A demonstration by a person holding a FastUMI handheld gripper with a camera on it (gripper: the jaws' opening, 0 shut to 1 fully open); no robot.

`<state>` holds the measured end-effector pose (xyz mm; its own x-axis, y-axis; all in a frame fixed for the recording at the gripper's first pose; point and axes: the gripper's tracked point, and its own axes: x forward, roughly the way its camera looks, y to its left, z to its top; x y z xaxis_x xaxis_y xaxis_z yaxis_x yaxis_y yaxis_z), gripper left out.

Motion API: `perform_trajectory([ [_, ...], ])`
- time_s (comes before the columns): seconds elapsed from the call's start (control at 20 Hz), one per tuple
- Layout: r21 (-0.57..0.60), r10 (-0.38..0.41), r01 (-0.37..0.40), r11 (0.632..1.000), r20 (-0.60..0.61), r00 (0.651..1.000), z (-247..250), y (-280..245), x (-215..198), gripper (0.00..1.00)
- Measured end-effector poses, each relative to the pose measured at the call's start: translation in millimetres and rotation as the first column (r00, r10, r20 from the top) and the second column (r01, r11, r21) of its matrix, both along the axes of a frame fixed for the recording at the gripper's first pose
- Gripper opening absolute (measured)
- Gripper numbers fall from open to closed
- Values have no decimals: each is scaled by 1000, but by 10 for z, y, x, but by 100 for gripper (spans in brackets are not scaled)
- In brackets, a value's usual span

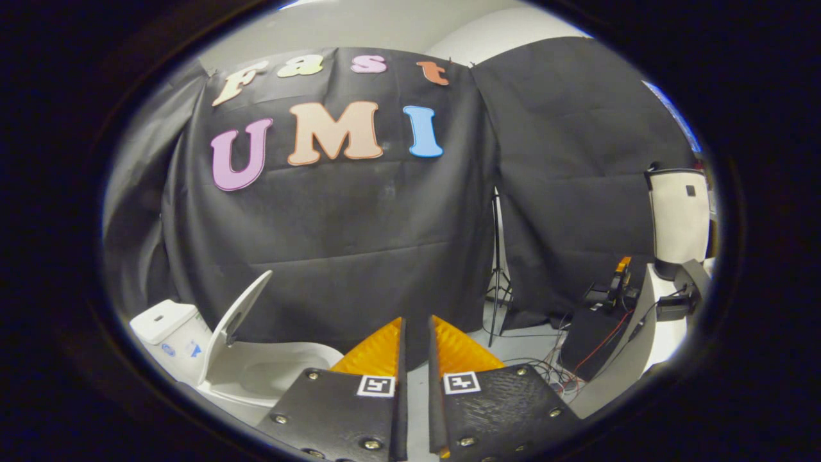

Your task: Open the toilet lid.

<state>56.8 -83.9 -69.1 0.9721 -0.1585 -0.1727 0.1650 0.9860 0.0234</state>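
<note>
Toilet lid (234,324) already raised, leaning back toward tank (163,321); task looks done. Tongs (417,330) narrow, holding nothing, well apart from bowl (269,375).

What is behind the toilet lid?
Behind the raised toilet lid sits the white tank, then the black cloth wall. The lid covers part of the tank. The gripper is nearly closed, holding nothing.

Black cloth (333,244) drapes the booth's back wall, a second panel (571,167) hanging beside it. Above them shows a pale wall (385,25). A thin tripod stand (497,269) rises from the light floor (519,350) between the panels, with loose cables (545,369) lying nearby.
</note>
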Motion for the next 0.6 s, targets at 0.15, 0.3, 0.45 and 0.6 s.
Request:
perform_trajectory([
  [0.15,3,-8,8,1000,-3,1000,-24,-44,7,13],
  [0.3,1,-10,10,1000,-10,1000,-52,-84,9,13],
  [0.45,4,-12,12,1000,-26,1000,-113,-141,35,13],
  [0.6,2,-13,13,1000,-22,1000,-99,-194,66,13],
])
